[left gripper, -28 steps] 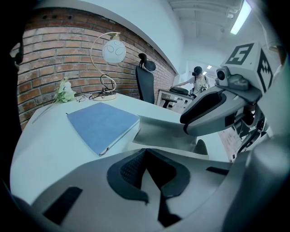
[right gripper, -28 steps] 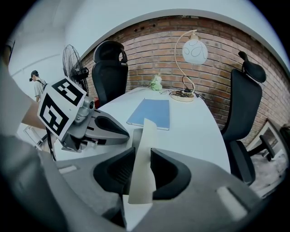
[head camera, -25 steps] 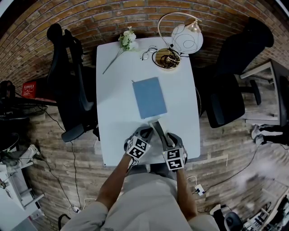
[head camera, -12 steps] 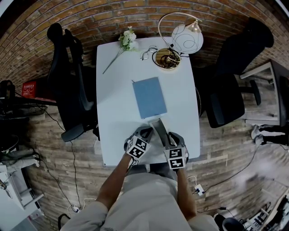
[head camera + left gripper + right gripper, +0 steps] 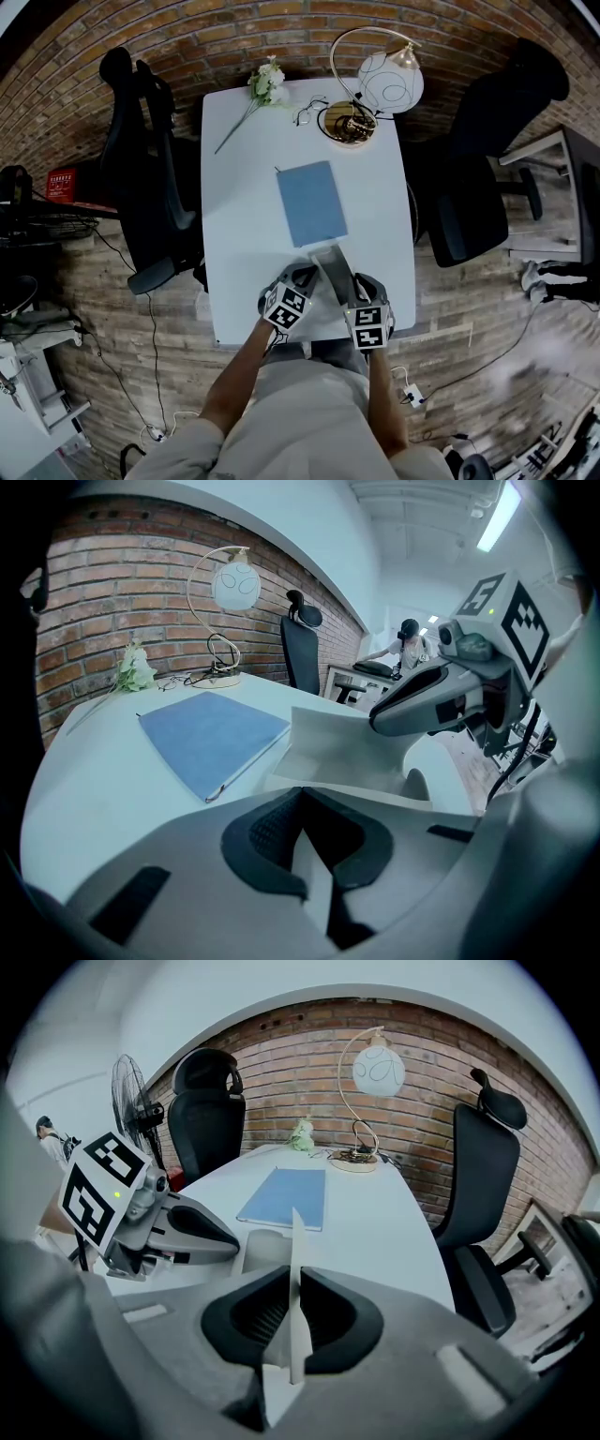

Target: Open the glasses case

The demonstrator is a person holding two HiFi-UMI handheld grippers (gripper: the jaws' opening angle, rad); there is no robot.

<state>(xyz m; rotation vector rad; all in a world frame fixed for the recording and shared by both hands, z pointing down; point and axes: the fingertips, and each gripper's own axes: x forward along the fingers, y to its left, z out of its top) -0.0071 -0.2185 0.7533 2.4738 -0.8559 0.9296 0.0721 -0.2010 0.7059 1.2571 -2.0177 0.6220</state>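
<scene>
The pale grey glasses case (image 5: pixel 326 265) lies near the front edge of the white table (image 5: pixel 242 234), held between both grippers. In the left gripper view my left gripper (image 5: pixel 314 834) is shut on a thin edge of the case, whose flap (image 5: pixel 342 747) stands up just ahead. My right gripper (image 5: pixel 293 1312) has just been closing, and its pads now pinch the thin upright flap (image 5: pixel 296 1241) edge-on. From the head view the left gripper (image 5: pixel 302 278) and the right gripper (image 5: pixel 349 284) sit side by side at the case's near end.
A blue notebook (image 5: pixel 311 202) lies mid-table beyond the case. At the far end stand a globe lamp (image 5: pixel 389 81) on a round base, a pair of glasses (image 5: pixel 307 113) and a white flower (image 5: pixel 265 82). Black office chairs flank the table, left (image 5: pixel 141 159) and right (image 5: pixel 473 187).
The right gripper has shifted slightly toward the table's front edge. The case's flap now shows wider and paler between the grippers. The left gripper has not moved.
</scene>
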